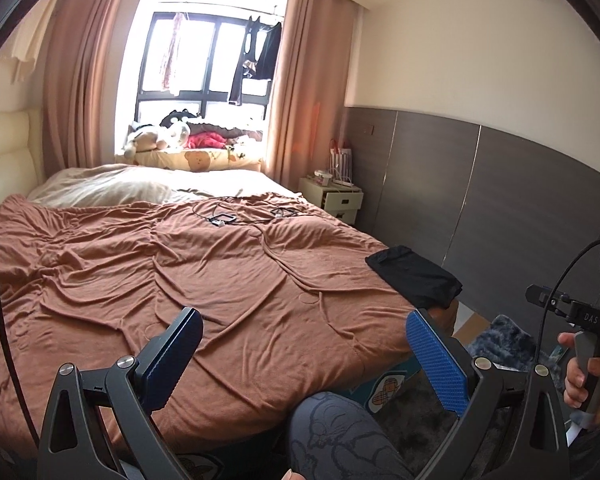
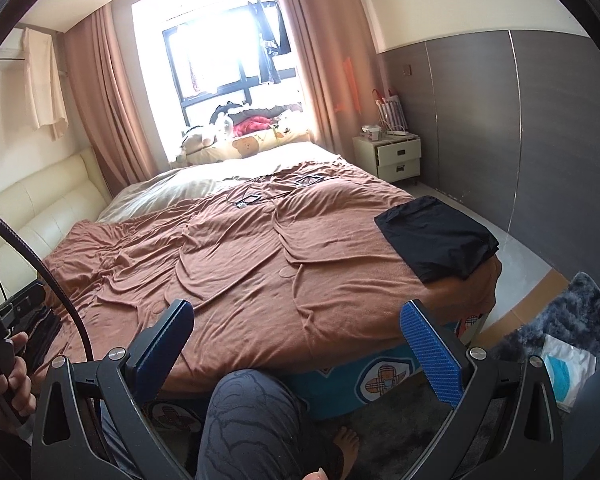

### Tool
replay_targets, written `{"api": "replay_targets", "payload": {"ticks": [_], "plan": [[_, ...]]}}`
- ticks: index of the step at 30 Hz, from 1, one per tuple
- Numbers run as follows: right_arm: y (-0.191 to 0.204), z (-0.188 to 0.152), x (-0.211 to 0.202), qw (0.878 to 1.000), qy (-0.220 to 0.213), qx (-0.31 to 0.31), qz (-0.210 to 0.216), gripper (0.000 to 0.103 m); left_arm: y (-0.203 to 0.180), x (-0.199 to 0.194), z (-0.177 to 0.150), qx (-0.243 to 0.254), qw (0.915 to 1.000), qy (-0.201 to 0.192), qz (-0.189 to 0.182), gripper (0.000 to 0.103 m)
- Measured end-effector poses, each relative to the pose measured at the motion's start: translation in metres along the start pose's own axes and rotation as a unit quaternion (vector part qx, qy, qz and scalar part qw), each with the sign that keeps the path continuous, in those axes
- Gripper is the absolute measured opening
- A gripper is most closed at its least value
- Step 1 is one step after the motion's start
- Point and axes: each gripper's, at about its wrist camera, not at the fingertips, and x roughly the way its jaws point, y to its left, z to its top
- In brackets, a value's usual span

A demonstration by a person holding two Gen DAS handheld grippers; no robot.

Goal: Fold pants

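Observation:
A folded black garment, the pants (image 1: 416, 276), lies on the near right corner of the bed with the brown blanket (image 1: 204, 272); it also shows in the right wrist view (image 2: 436, 236), partly hanging over the bed edge. My left gripper (image 1: 304, 328) is open and empty, held above the bed's front edge, well left of the pants. My right gripper (image 2: 296, 320) is open and empty, also above the front edge, left of and nearer than the pants. The right gripper's handle and the hand on it show at the right of the left wrist view (image 1: 580, 344).
Cables and small devices (image 1: 236, 216) lie on the blanket far back. A white nightstand (image 2: 392, 156) stands right of the bed by the grey wall. A dark shaggy rug (image 2: 564, 316) and a plastic bag (image 2: 568, 372) are on the floor at right. The person's knee (image 2: 252, 416) is in front.

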Motion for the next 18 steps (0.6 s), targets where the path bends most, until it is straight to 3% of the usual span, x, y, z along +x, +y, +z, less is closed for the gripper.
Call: {"api": "replay_targets", "payload": {"ticks": [10,18], "plan": [[0.033,-0.026,-0.008,0.999,-0.012,-0.032,0.005,0.103,0.013,-0.029,-0.026,-0.009,0.9993,-0.026,0.024,0.103],[0.043,-0.05,0.002,0.999,-0.023,-0.04,-0.004,0.103,0.022,-0.034,-0.048,-0.017,0.9988,-0.016,0.043,0.103]]}}
